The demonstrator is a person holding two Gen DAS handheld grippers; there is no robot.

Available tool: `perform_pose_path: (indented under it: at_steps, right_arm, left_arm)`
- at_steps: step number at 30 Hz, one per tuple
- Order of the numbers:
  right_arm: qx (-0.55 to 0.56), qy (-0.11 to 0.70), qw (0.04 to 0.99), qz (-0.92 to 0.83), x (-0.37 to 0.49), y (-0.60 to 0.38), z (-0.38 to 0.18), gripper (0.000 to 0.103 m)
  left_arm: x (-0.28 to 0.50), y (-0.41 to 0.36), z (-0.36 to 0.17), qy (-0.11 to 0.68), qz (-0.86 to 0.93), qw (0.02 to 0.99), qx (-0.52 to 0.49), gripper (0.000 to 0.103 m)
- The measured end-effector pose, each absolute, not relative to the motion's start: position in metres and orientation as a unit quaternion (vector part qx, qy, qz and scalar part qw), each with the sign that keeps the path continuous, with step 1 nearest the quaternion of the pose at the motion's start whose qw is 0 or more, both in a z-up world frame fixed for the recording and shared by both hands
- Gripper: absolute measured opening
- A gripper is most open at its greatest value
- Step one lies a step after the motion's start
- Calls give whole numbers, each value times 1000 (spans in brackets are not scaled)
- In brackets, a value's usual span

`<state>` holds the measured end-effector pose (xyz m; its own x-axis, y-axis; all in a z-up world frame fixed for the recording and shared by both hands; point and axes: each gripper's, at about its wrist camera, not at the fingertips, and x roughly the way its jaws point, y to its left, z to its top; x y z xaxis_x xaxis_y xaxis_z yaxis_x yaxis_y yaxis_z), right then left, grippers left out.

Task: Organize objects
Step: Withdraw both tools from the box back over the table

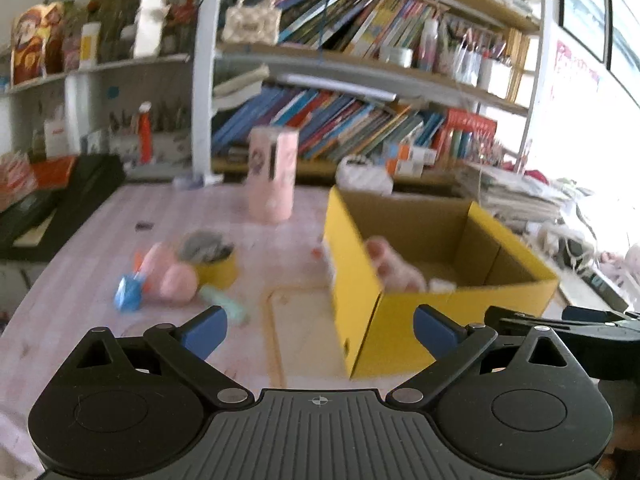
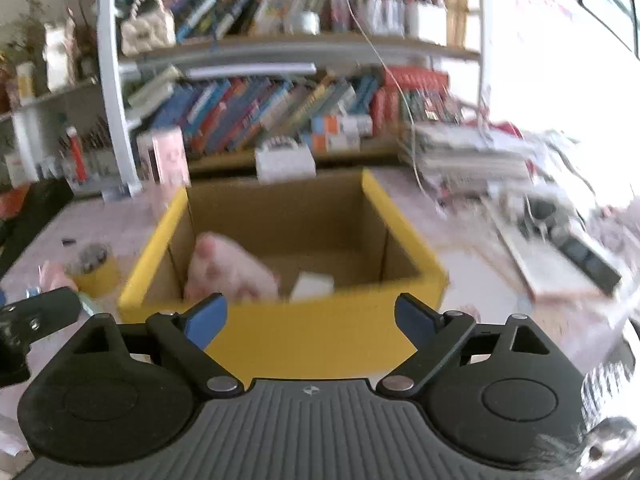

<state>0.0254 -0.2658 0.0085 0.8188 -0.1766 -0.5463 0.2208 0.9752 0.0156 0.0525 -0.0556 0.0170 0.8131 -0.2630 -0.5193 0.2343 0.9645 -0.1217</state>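
A yellow cardboard box (image 1: pixel 360 280) (image 2: pixel 280 336) stands open on the pink table. A pink plush toy (image 1: pixel 394 266) (image 2: pixel 228 270) and a small white item (image 2: pixel 312 286) lie inside it. Left of the box lie a pink soft object (image 1: pixel 172 276), a yellow tape roll (image 1: pixel 212 258) (image 2: pixel 94 268), a blue item (image 1: pixel 128 292) and a mint green item (image 1: pixel 224 304). My left gripper (image 1: pixel 320 330) is open and empty, near the box's front corner. My right gripper (image 2: pixel 310 320) is open and empty, just before the box's front wall.
A pink cylinder container (image 1: pixel 272 176) (image 2: pixel 168 156) stands behind the box. Bookshelves (image 1: pixel 340 120) line the back. Stacked papers (image 1: pixel 508 188) and cables lie at the right. A black case (image 1: pixel 56 208) sits at the left table edge. The right gripper shows in the left view (image 1: pixel 568 328).
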Motion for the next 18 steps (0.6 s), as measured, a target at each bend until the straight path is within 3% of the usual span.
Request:
perform_pose_path:
  at_steps: [18]
  right_arm:
    - [45,348,936,-37,-46,-175,-25,94]
  left_arm:
    - [-12,13,-9,333,-85,939,26,101]
